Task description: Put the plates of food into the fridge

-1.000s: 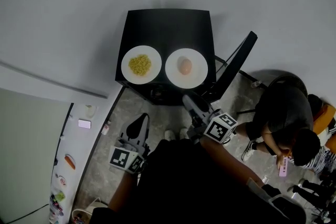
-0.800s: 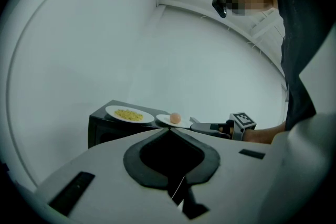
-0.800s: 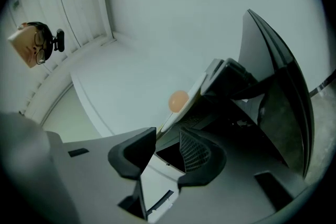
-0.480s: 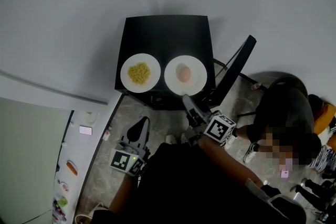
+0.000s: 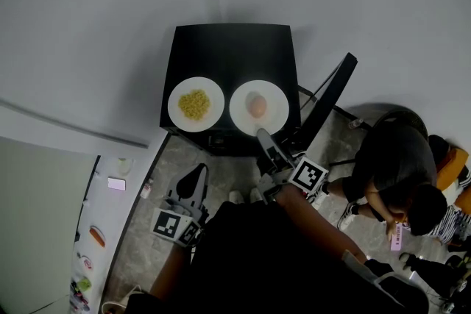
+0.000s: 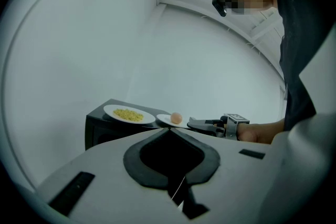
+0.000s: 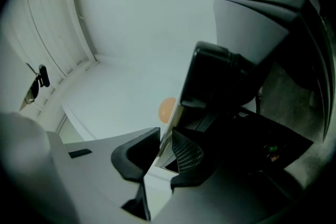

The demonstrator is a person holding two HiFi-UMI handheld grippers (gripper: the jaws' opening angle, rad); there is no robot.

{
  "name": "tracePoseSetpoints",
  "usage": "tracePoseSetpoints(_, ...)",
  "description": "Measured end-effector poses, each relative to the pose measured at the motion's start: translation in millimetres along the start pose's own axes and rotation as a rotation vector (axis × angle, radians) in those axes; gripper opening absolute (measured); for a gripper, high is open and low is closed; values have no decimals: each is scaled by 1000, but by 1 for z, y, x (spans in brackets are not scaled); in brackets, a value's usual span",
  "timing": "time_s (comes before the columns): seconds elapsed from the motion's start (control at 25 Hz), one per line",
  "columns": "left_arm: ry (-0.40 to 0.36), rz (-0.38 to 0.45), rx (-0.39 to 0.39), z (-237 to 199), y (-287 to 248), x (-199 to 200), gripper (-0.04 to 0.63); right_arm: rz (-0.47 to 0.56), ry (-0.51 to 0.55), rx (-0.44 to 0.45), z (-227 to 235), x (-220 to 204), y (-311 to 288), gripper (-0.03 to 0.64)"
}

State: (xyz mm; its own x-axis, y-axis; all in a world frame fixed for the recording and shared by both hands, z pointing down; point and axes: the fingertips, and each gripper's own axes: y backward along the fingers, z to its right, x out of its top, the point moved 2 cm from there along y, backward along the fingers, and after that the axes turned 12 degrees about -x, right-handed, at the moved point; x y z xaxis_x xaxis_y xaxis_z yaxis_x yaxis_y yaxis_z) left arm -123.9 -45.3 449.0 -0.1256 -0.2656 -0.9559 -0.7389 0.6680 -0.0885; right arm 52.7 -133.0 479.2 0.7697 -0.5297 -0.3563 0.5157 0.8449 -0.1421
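We see the egg plate (image 5: pixel 277 104) at the near edge of the black table (image 5: pixel 235 55), with the plate of yellow food (image 5: pixel 176 112) at its 9 o'clock. At the egg plate's 6 o'clock, our right gripper (image 5: pixel 261 134) is closing, its rim between the jaws. Our left gripper (image 5: pixel 197 170), at 7 o'clock and well apart, is pressed together, empty.

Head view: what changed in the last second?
The right claw moved forward to the near rim of the plate with the round food. Its jaws are closing with that rim between them, not yet pressing on it. Unchanged: the left claw is shut and empty, held low. That plate and the plate of yellow food sit side by side on the black table.
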Motion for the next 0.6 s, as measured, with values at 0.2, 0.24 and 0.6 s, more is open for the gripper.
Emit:
tracePoseSetpoints(0.2, 24, 35, 8, 3, 2, 8, 25, -14, -115, 14, 2, 4, 0, 63)
tracePoseSetpoints(0.24, 21, 38, 8, 3, 2, 10, 25, -15, -126, 16, 1, 4, 1, 60)
tracePoseSetpoints(0.6, 30, 45, 12, 15, 11, 3, 25, -30, -194, -4, 4, -2, 26, 41)
